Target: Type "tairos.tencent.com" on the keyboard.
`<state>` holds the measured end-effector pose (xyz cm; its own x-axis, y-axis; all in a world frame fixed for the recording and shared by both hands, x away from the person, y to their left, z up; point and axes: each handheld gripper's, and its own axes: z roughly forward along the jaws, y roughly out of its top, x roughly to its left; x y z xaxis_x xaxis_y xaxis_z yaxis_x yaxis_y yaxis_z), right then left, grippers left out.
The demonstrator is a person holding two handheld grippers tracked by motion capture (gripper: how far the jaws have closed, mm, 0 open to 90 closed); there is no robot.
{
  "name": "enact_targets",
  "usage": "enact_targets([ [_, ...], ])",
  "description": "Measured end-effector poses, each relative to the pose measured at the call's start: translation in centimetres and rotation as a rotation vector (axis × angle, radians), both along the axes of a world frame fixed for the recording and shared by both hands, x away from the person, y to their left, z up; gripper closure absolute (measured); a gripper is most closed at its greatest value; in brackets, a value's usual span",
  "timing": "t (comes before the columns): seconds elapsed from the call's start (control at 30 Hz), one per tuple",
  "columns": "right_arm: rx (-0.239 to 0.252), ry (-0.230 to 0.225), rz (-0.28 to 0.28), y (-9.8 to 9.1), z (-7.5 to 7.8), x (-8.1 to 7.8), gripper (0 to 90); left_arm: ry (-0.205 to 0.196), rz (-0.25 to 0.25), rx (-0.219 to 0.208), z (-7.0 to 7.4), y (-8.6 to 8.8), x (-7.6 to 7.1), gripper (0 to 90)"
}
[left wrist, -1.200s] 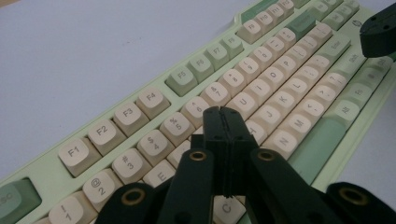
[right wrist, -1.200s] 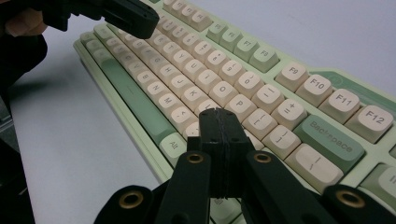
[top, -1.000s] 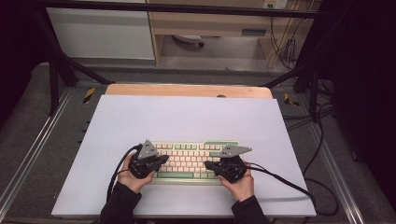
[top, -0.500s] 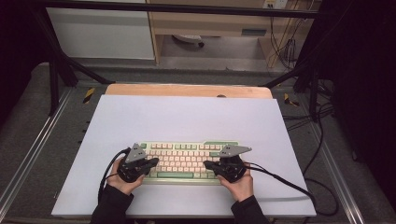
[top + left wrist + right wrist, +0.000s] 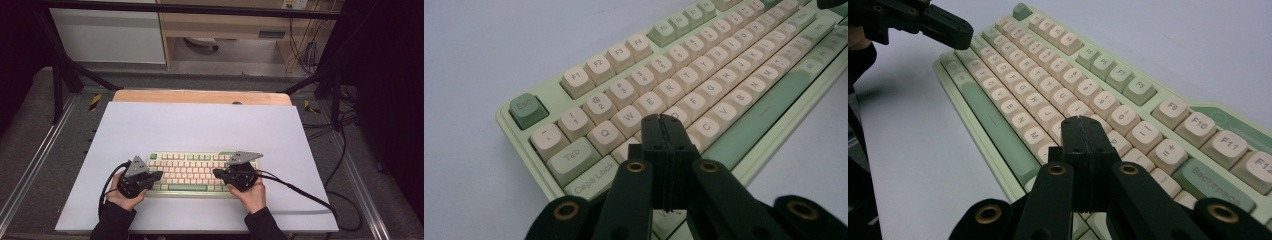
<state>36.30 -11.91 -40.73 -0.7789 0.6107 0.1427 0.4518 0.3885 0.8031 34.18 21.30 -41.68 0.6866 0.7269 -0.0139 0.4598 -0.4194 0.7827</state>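
Your left gripper (image 5: pixel 663 119) and right gripper (image 5: pixel 1082 120) are clenched on nothing, tips poised over the keyboard (image 5: pixel 192 171) lying just beneath and ahead of them, so a tilted press could catch two keys or shove it, though bare mat (image 5: pixel 200 125) beyond leaves room.

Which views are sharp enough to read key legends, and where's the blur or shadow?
Left gripper view: keyboard legends crisp near the jaws, softer far right. Right gripper view: near keys readable, left gripper dark, blurred. High view: evenly lit mat, legends too small.
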Motion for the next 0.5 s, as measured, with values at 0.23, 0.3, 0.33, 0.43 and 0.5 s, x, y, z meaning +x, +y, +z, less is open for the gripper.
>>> enact_targets([
  [0.23, -0.026, 0.016, 0.009, 0.5, -1.1, -0.2, 90.0, 0.003, 0.000, -0.001, -0.2, 0.3, 0.0, 89.8],
  [0.3, -0.033, 0.024, 0.010, 0.7, -1.4, -0.2, 90.0, 0.003, 0.001, -0.002, -0.3, 0.3, 0.0, 89.8],
  [0.33, -0.037, 0.023, 0.015, 0.7, -1.6, -0.1, 90.0, 0.004, 0.000, -0.002, -0.3, 0.3, 0.0, 89.8],
  [0.43, -0.044, 0.034, 0.017, 1.0, -2.0, -0.2, 90.0, 0.009, -0.006, -0.001, -0.5, 0.2, 0.1, 89.8],
  [0.5, -0.050, 0.034, 0.023, 1.0, -2.2, -0.1, 90.0, 0.010, -0.008, 0.000, -0.5, 0.1, 0.1, 89.8],
])
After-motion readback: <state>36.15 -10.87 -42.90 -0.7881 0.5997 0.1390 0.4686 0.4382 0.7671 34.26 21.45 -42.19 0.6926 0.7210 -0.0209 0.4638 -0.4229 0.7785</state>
